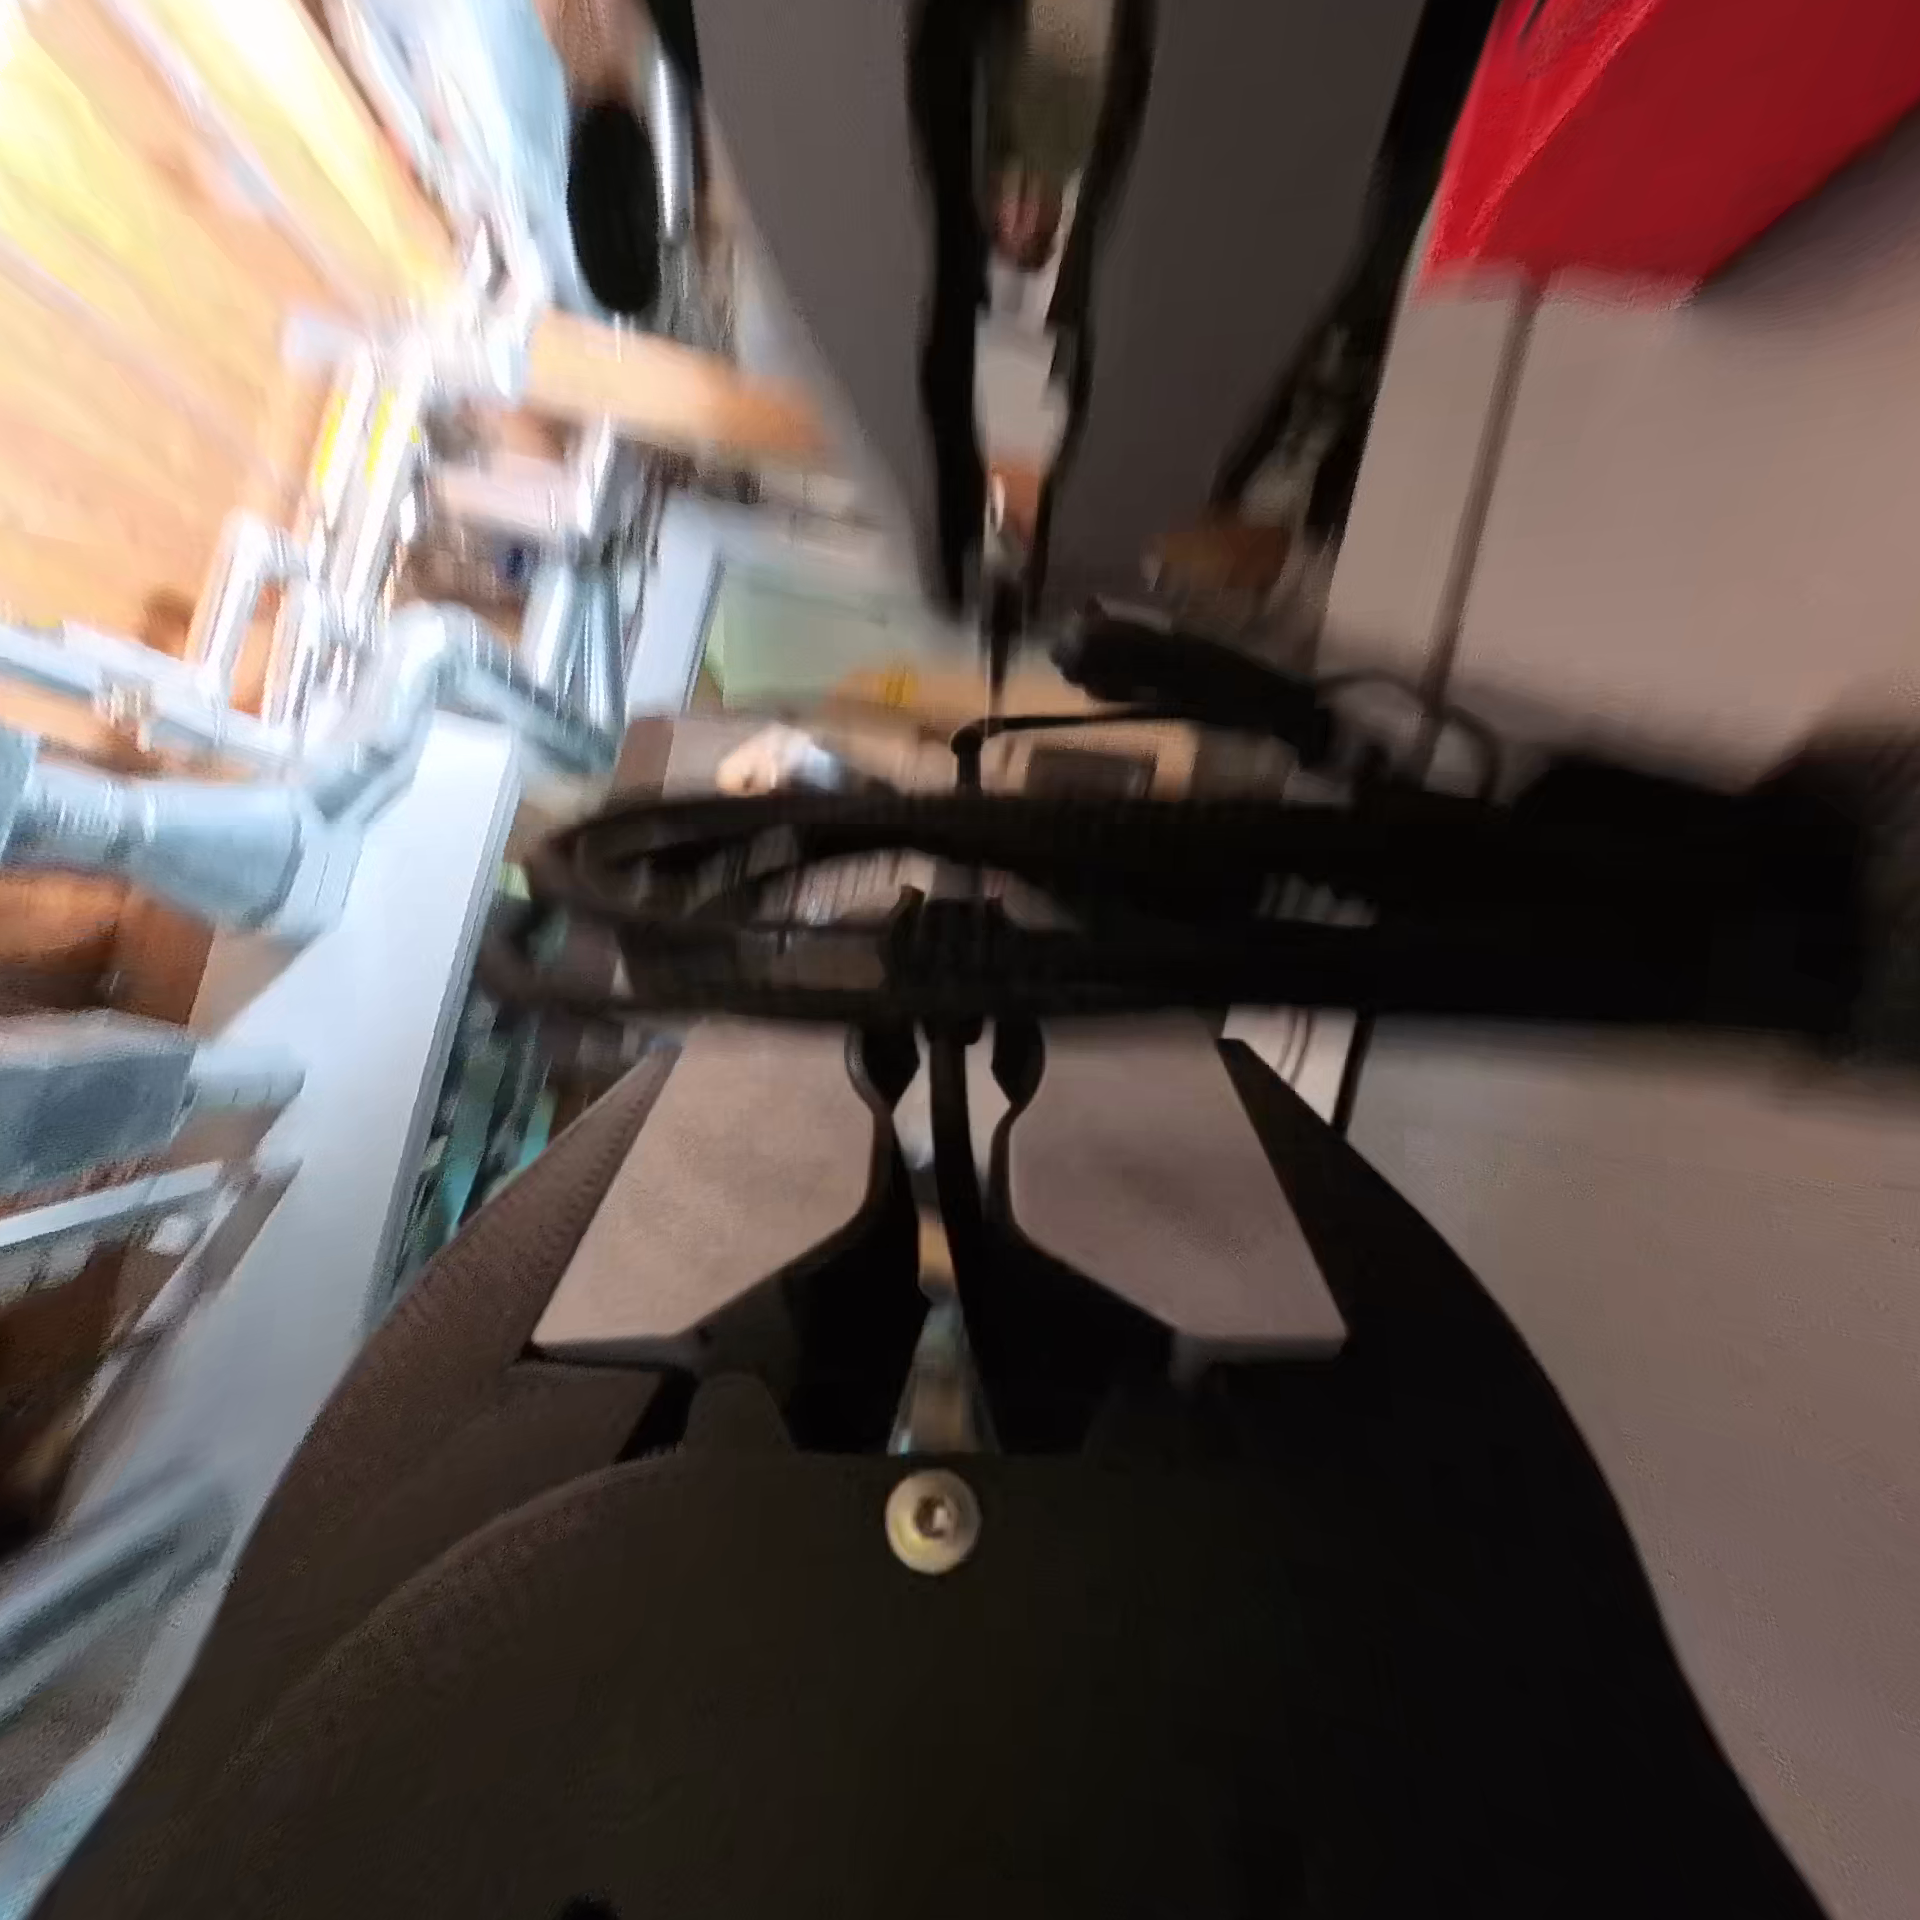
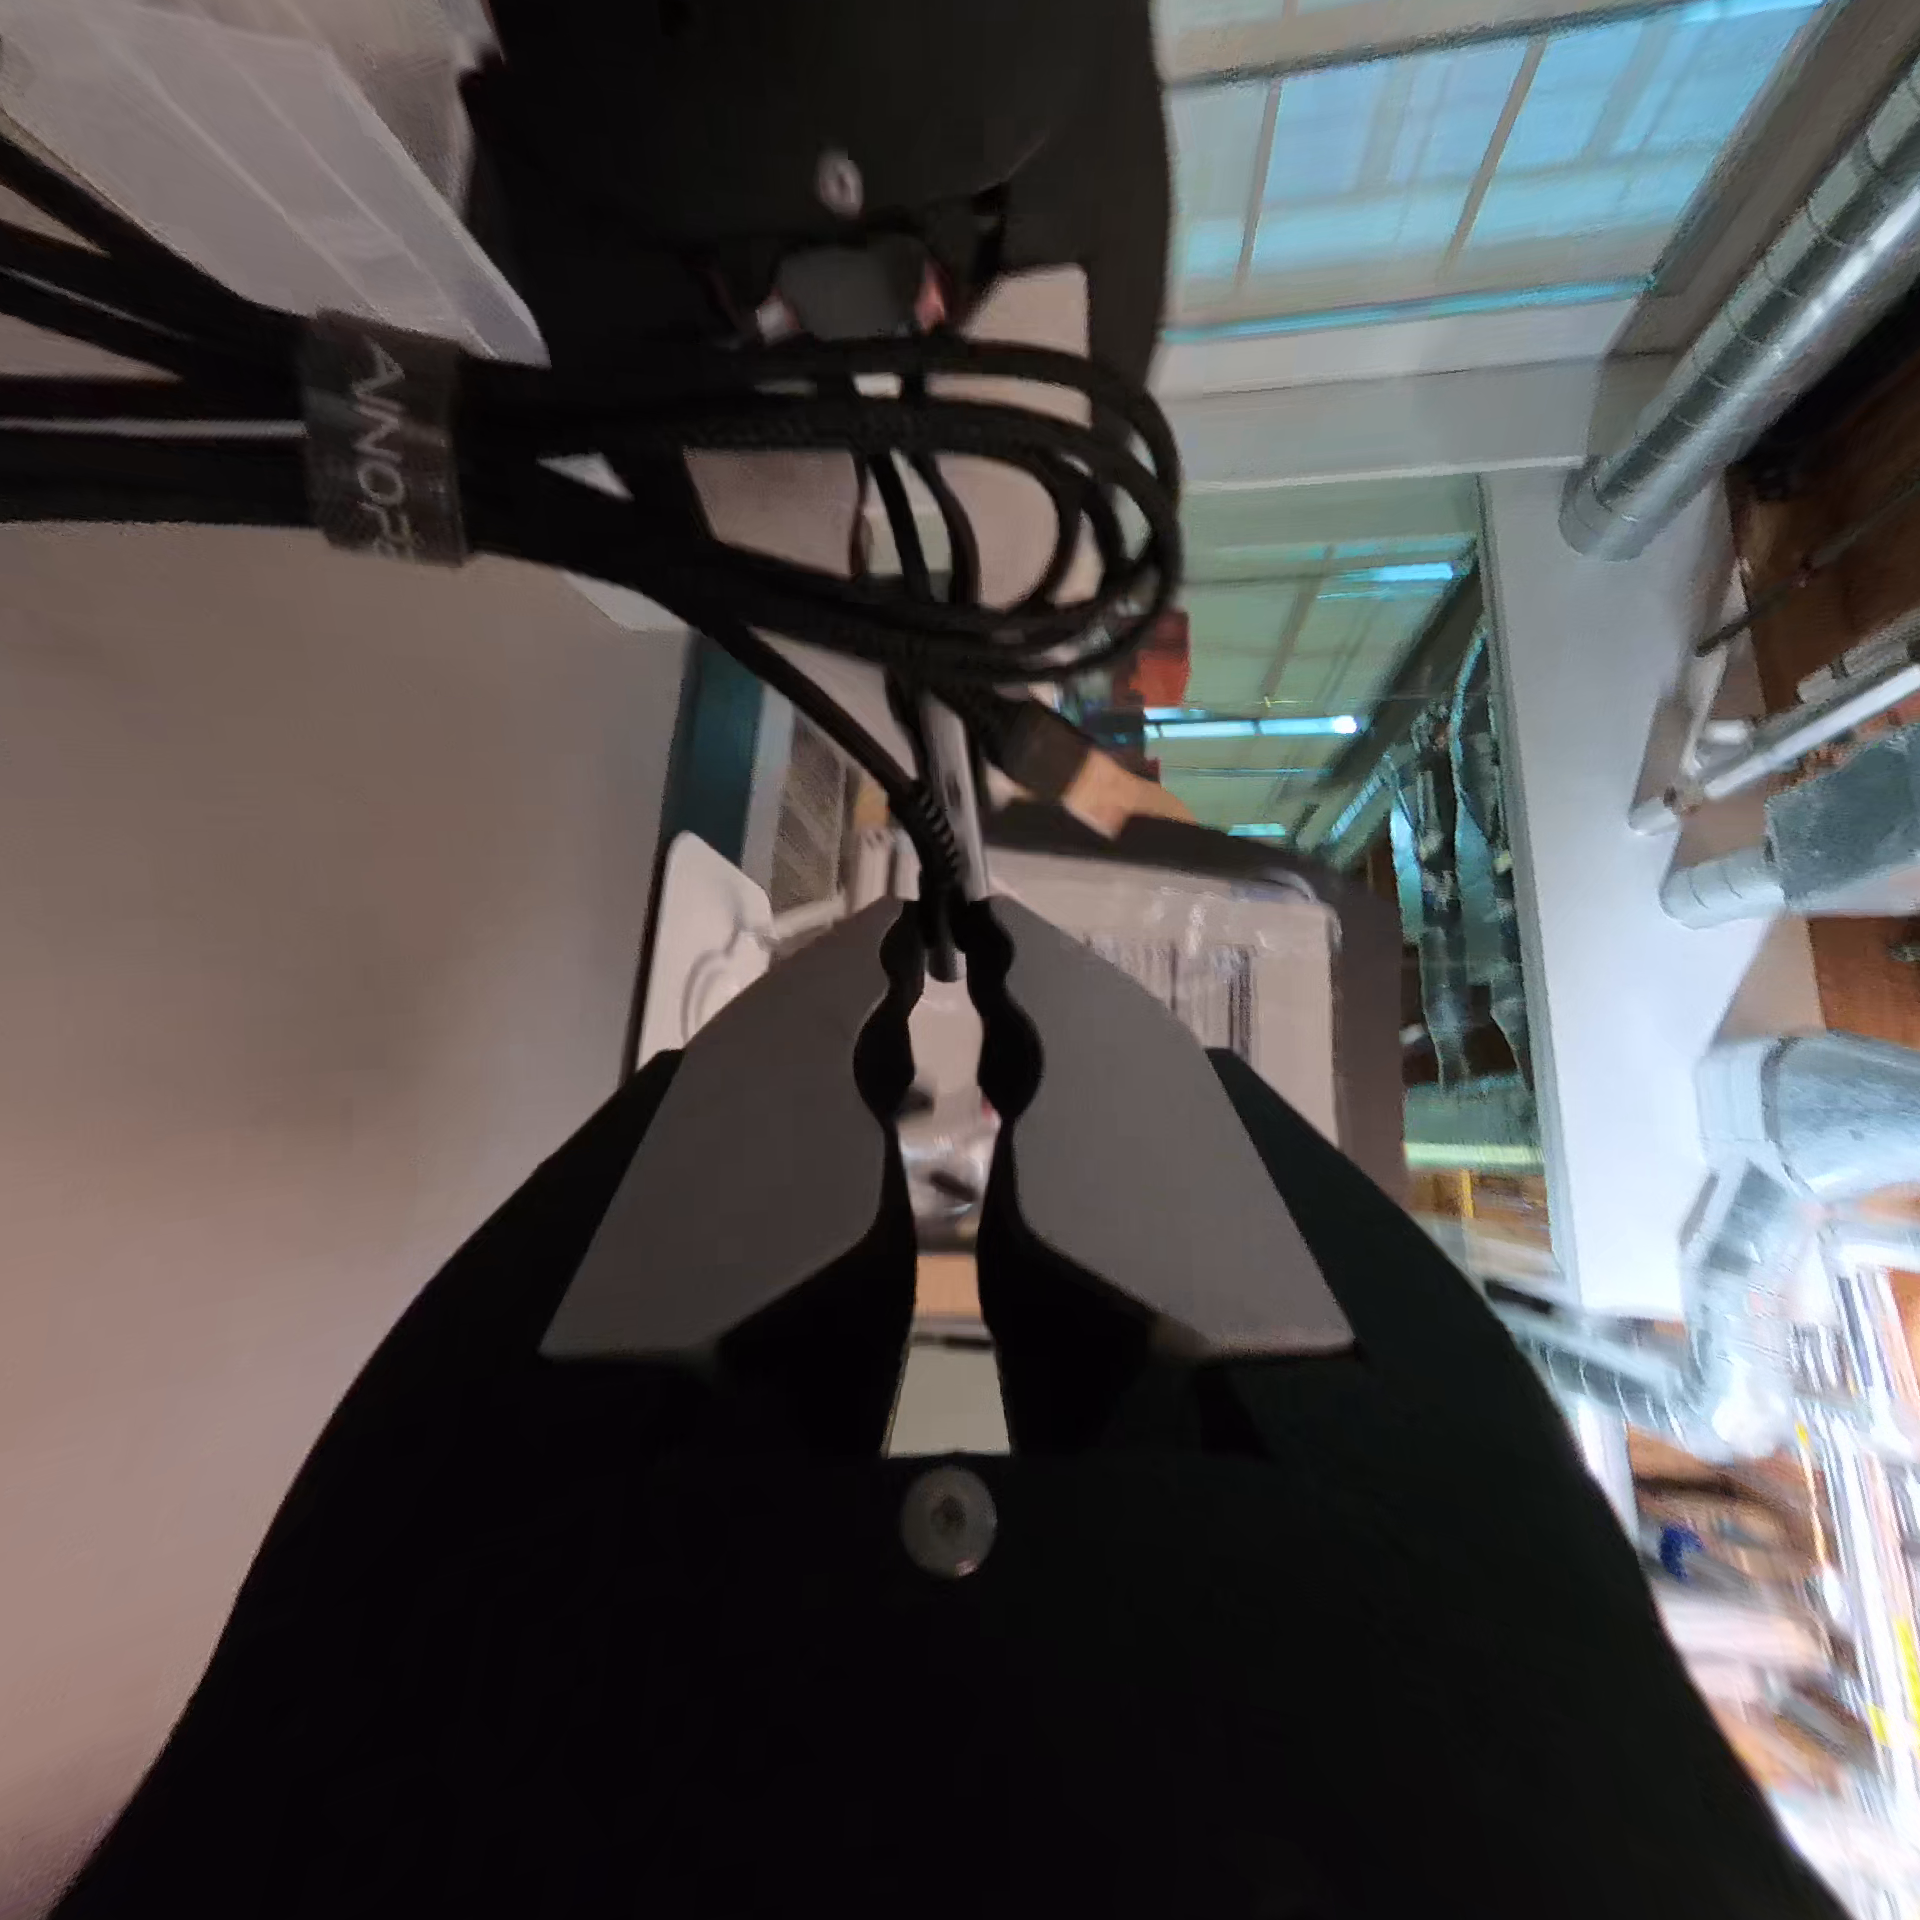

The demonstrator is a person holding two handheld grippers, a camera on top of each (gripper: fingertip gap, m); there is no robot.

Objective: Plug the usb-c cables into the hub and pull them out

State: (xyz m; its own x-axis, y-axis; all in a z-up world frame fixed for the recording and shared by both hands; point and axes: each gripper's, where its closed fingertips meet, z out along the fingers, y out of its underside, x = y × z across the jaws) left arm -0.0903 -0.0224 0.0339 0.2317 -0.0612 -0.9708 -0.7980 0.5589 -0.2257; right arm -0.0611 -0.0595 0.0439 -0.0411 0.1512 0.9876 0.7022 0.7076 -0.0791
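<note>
The view is tilted and the left wrist view is blurred. My left gripper point(image 1: 948, 997) is shut on a thin black part of the usb-c cable, which runs down between its fingers. The coiled black braided cable point(image 1: 1039, 831) stretches across just beyond the tips. My right gripper point(image 2: 943, 935) is shut on the cable's plug end point(image 2: 951, 831), a silver piece with a ribbed black sleeve. The coil point(image 2: 1039, 520) hangs beyond it, bound by a grey strap point(image 2: 379, 447). The left gripper's black body point(image 2: 831, 156) shows past the coil. I see no hub.
The pale tabletop point(image 2: 260, 831) fills the left of the right wrist view. A red box point(image 1: 1662, 135) and black stand legs point(image 1: 956, 312) lie beyond the cable. White boxes point(image 2: 1143, 935) sit behind my right gripper's tips. Shelves, pipes and windows are farther off.
</note>
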